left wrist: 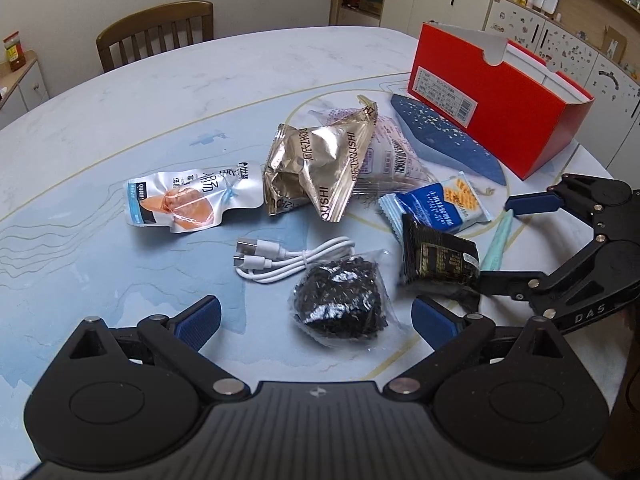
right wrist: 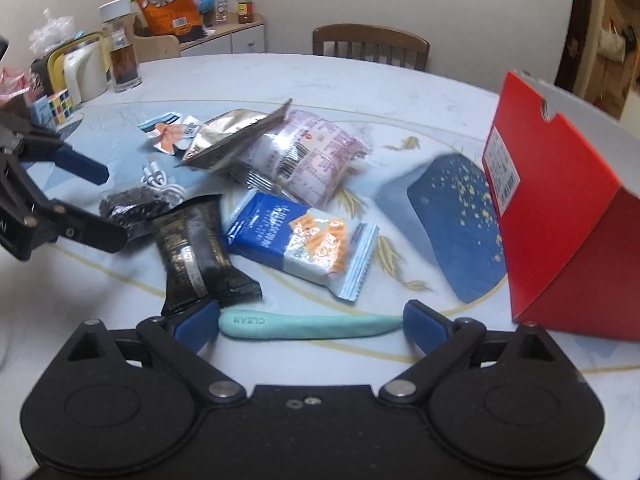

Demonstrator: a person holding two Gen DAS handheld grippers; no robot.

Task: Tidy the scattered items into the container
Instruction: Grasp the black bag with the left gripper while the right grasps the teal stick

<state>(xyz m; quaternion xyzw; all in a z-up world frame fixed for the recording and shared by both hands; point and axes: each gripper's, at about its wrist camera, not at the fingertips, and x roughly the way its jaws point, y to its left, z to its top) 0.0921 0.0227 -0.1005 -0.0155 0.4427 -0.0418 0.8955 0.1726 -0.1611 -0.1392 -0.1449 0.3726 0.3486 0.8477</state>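
The red open box stands at the table's far right. My left gripper is open around a clear packet of black dried bits, pads apart from it. My right gripper is open, and a teal stick marked CLEAN lies lengthwise between its fingers on the table. A black snack pack and a blue cracker pack lie just beyond.
Also scattered: a silver pouch, a gold foil bag, a pink-printed packet, a white USB cable and a blue speckled pad beside the box. Jars, a kettle and a puzzle cube crowd the far left edge. A wooden chair stands behind.
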